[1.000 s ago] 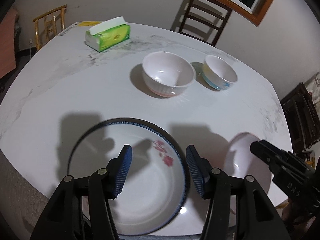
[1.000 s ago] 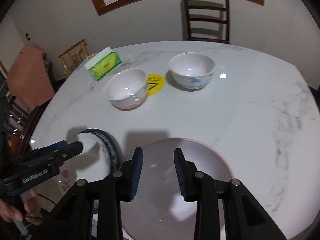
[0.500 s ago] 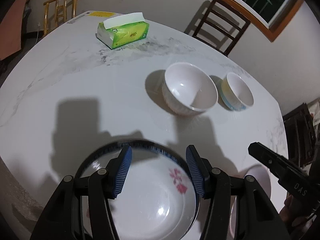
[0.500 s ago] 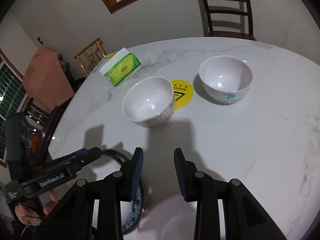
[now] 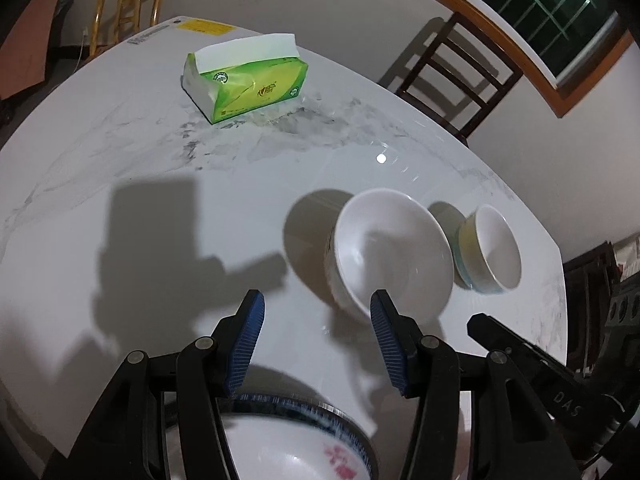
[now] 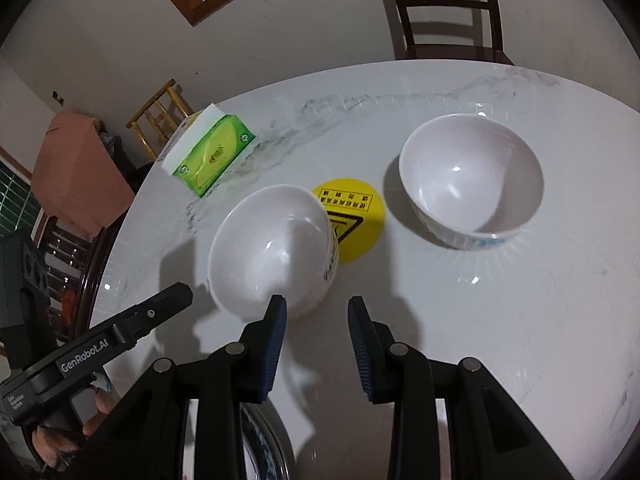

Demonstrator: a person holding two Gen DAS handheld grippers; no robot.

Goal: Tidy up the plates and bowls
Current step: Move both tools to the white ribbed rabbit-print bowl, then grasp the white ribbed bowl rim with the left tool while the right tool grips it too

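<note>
While both tools hang over the marble table [image 5: 120, 184], the left gripper [image 5: 316, 344] and right gripper [image 6: 316, 344] stand spread and empty. Just ahead sits a white bowl [image 6: 272, 252]; a second bowl [image 6: 472, 184] beyond, a blue-rimmed plate [image 5: 296, 444] below.

A plain white bowl [image 6: 272, 252] stood upright on the surface, its rim overlapping a round yellow sticker [image 6: 354, 216]. Well to its right stood a second white bowl [image 6: 472, 176] with blue marks low on its outer wall, also upright and empty. At the near edge lay a blue-rimmed plate [image 5: 296, 440] with a pink flower print, partly cut off from view.
</note>
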